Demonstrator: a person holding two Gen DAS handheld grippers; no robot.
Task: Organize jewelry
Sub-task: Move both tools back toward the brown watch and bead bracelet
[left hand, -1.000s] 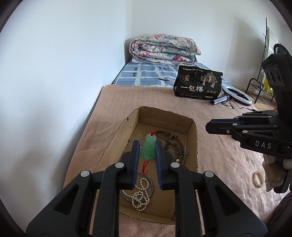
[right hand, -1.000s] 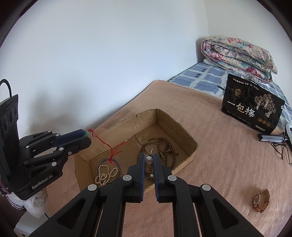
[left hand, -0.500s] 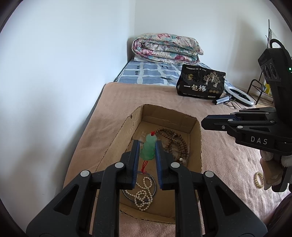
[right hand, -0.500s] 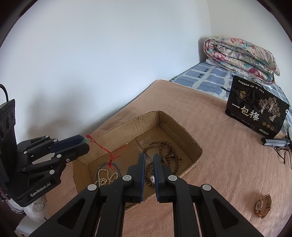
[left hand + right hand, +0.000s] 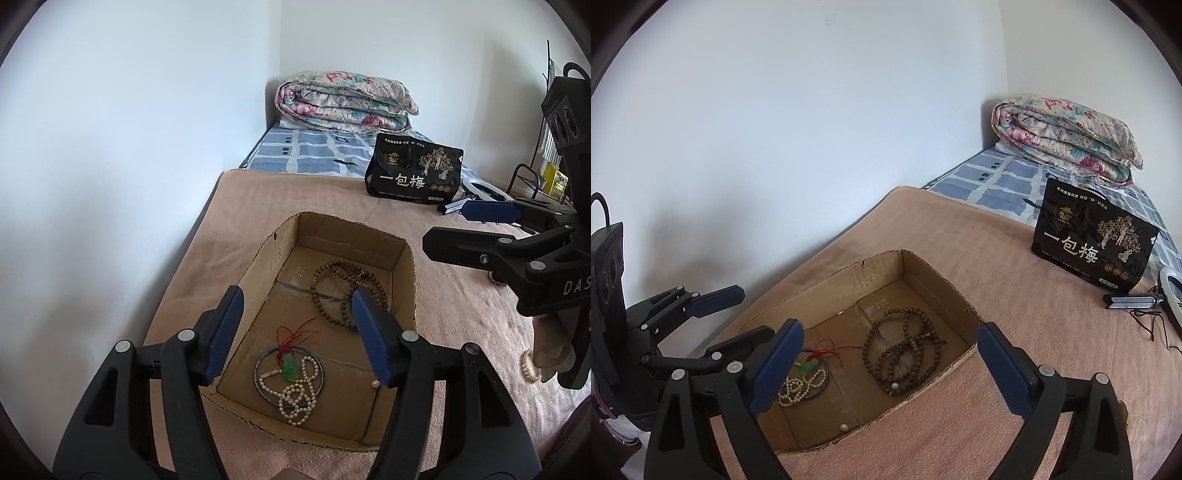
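Observation:
An open cardboard box (image 5: 406,258) (image 5: 923,266) sits on the tan blanket. In it lie a brown wooden bead necklace (image 5: 343,291) (image 5: 905,350), a pearl necklace (image 5: 295,395) (image 5: 801,386) over a thin bangle (image 5: 258,369), and a green jade pendant (image 5: 290,367) (image 5: 809,366) on a red cord. A small pearl-headed pin (image 5: 375,384) (image 5: 843,427) rests near the box's front wall. My left gripper (image 5: 297,299) (image 5: 757,313) hovers over the box, its jaws opening with nothing between them. My right gripper (image 5: 890,328) (image 5: 443,225) is opening wide above the box, also without anything in it.
A pearl bracelet (image 5: 528,369) lies on the blanket right of the box. A black printed bag (image 5: 413,173) (image 5: 1093,243) stands behind, with a folded floral quilt (image 5: 343,99) at the head of the bed. A ring light (image 5: 1171,291) lies at far right. The white wall runs along the left.
My left gripper let go of the green pendant, which now lies in the box on the pearl necklace. The right gripper's jaws went from shut to wide apart.

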